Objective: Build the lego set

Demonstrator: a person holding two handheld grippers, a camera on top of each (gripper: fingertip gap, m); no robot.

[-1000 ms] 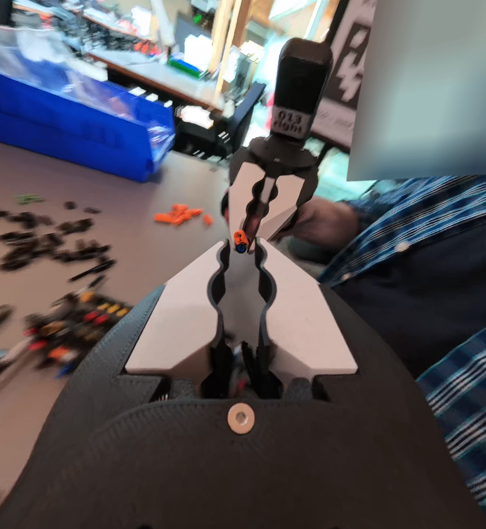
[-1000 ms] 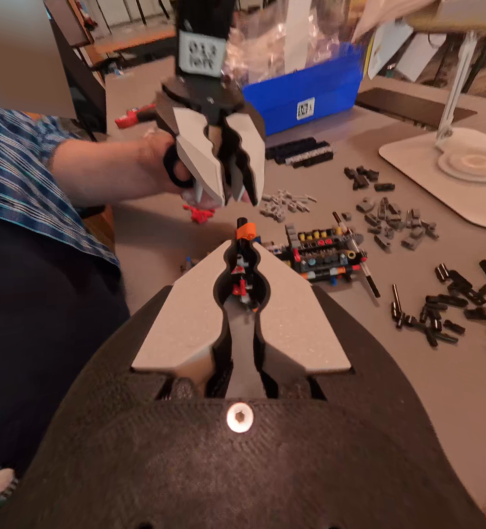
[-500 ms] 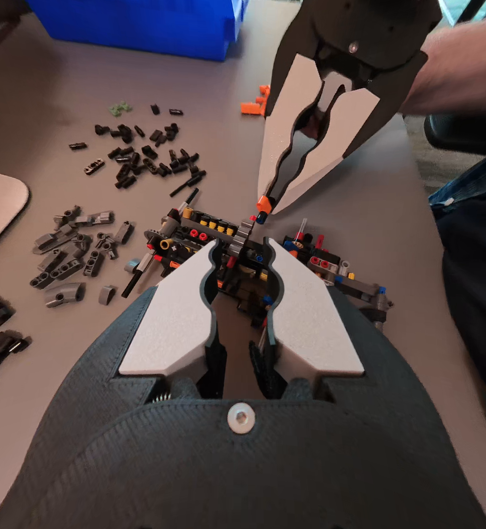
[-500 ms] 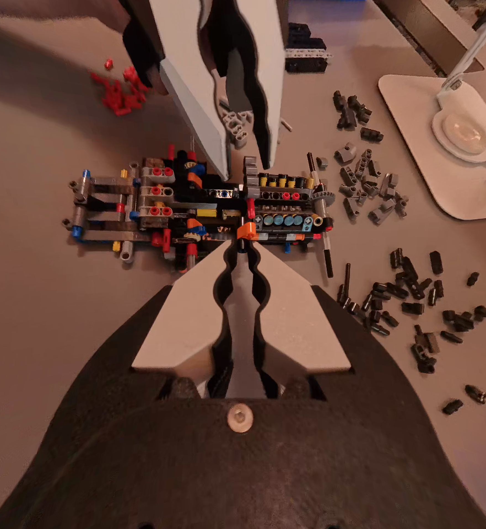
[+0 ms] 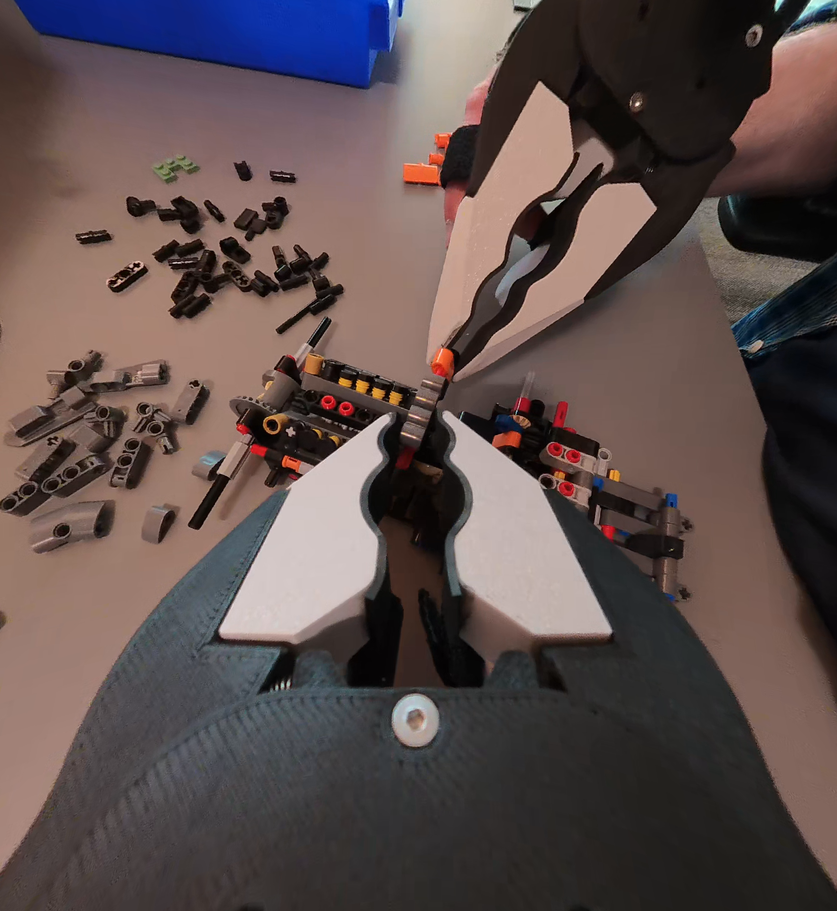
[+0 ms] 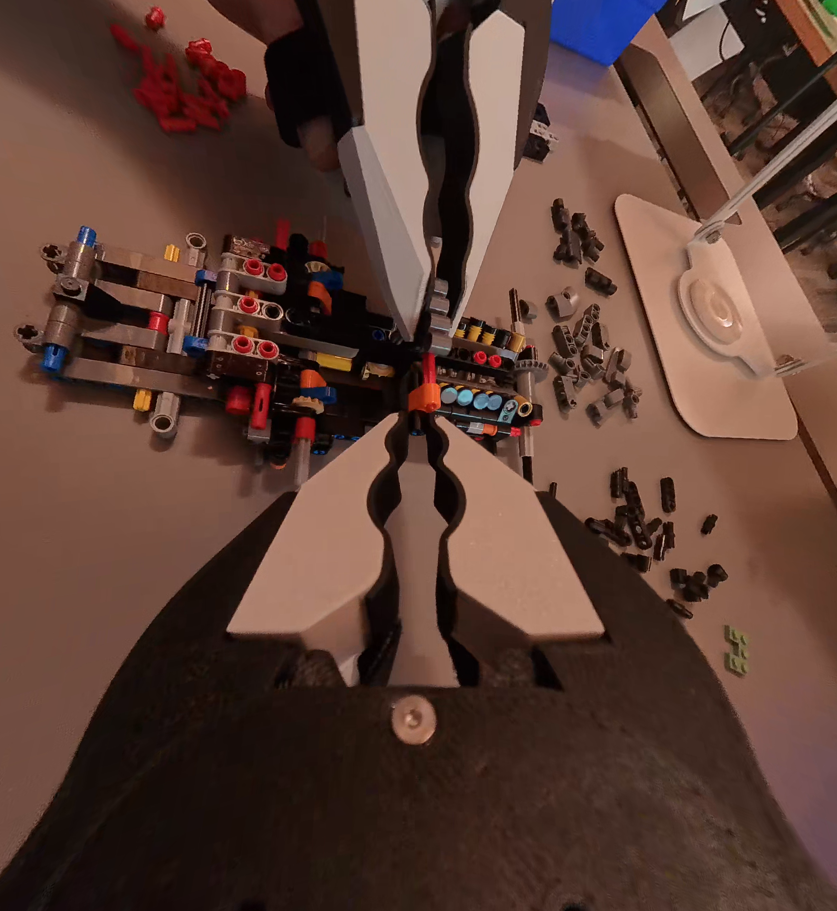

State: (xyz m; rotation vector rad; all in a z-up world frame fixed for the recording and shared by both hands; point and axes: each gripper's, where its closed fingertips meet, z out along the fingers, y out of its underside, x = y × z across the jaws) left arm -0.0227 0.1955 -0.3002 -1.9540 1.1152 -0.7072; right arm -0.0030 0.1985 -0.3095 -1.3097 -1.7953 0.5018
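The part-built lego model [image 6: 259,345] lies on the grey table, a long frame of grey, black, red, yellow and blue parts; it also shows in the left wrist view [image 5: 357,394]. My left gripper [image 5: 420,419] is down on the model's middle, its jaws shut on an upright grey toothed part [image 5: 424,409]. It enters the right wrist view from the top [image 6: 436,325]. My right gripper [image 6: 417,421] is shut on a small orange piece [image 6: 424,397] with a black pin, held against the model beside that grey part. It shows in the left wrist view [image 5: 448,367].
Loose black pieces [image 5: 229,266] and grey pieces [image 5: 76,443] lie left of the model. Orange pieces [image 5: 421,172] and a blue bin [image 5: 209,29] sit farther back. Red pieces [image 6: 185,88], a white stand base [image 6: 702,320] and a green piece [image 6: 737,650] also show. A person's arm [image 5: 801,98] is at right. Less than 4 cm separates the two grippers' tips.
Both grippers came down from mid-air to the model on the table. The right one carried the orange piece to the model's middle. The left one closed in on the grey toothed part.
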